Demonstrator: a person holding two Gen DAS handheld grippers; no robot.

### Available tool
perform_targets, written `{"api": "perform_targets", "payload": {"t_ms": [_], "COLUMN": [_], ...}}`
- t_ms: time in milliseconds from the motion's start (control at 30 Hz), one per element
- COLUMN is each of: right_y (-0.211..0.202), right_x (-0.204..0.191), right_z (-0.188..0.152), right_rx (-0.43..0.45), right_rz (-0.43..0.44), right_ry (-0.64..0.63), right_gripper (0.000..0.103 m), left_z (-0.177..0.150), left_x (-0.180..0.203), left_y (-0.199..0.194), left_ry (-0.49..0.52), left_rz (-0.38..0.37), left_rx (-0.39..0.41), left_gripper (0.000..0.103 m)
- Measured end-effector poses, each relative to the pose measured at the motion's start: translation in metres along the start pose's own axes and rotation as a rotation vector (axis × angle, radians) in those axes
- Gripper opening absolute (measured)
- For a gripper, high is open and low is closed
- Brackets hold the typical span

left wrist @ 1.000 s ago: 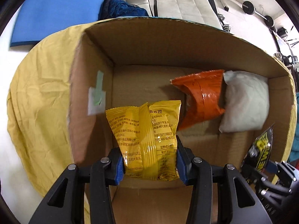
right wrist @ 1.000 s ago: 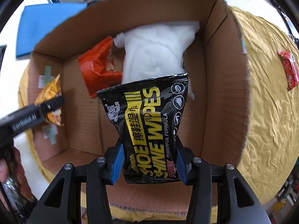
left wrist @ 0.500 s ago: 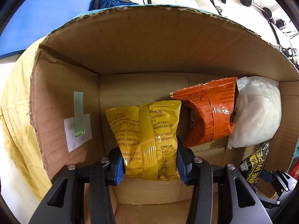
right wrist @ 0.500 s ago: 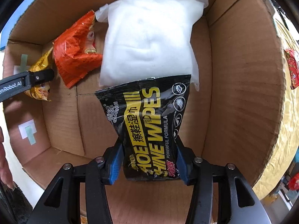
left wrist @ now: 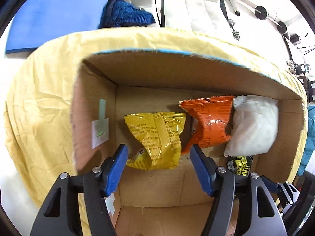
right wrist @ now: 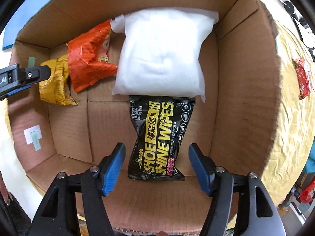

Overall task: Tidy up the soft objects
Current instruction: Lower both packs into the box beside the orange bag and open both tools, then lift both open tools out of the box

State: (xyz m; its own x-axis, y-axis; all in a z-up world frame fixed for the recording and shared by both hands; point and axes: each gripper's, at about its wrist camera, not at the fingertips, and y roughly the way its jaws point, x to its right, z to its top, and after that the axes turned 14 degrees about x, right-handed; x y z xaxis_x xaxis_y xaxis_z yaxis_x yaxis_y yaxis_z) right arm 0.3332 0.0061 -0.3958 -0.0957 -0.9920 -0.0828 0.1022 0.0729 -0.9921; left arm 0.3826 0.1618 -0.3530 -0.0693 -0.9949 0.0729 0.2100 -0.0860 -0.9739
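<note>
- Four soft packs lay on the floor of the cardboard box (right wrist: 246, 78): yellow snack bag (left wrist: 157, 139), orange bag (left wrist: 208, 125), white pouch (right wrist: 163, 57), black wipes pack (right wrist: 159, 137).
- Both the left gripper (left wrist: 158, 157) and the right gripper (right wrist: 156, 155) stood wide apart, holding nothing.
- Crinkly film looked light and slippery; a pinch across a pack's middle seemed the safest hold.

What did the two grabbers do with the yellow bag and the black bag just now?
Both let go. The left gripper opened and dropped the yellow bag on the box floor, then pulled back. The right gripper opened too, leaving the black wipes pack flat against the white pack. The orange bag and white pack stayed put.
</note>
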Motion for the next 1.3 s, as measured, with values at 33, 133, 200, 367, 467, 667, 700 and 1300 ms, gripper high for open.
{"api": "perform_targets", "payload": {"t_ms": [33,133,200,367,467,667,700,1300], "right_y": [-0.004,-0.014,-0.025,-0.055,-0.078,-0.124,-0.130,-0.194], "right_x": [-0.001,-0.001,-0.001,0.004,0.007,0.019,0.021,0.133], "right_z": [0.001,0.003,0.001,-0.022,-0.031,-0.060,-0.063,-0.099], "right_rx": [0.006,0.030,0.060,0.139,0.194,0.282,0.292,0.366], "right_rz": [0.006,0.016,0.018,0.041,0.049,0.065,0.065,0.118], "right_ry": [0.001,0.000,0.002,-0.001,-0.011,-0.021,-0.025,0.083], "right_gripper": [0.071,0.076,0.087,0.093,0.102,0.103,0.103,0.103], "left_z": [-0.003,-0.013,-0.019,-0.030,-0.042,-0.064,-0.068,-0.107], "left_x": [-0.002,-0.001,-0.003,0.007,0.013,0.019,0.020,0.123], "left_y": [-0.004,-0.026,-0.039,-0.074,-0.092,-0.128,-0.134,-0.189], "left_ry": [0.000,0.003,0.001,0.019,0.021,0.021,0.018,0.127], "left_rz": [0.000,-0.008,-0.014,-0.004,-0.009,0.015,0.015,0.066], "left_rx": [0.008,0.043,0.066,0.155,0.186,0.265,0.278,0.384], "left_gripper": [0.064,0.066,0.066,0.083,0.092,0.098,0.099,0.099]}}
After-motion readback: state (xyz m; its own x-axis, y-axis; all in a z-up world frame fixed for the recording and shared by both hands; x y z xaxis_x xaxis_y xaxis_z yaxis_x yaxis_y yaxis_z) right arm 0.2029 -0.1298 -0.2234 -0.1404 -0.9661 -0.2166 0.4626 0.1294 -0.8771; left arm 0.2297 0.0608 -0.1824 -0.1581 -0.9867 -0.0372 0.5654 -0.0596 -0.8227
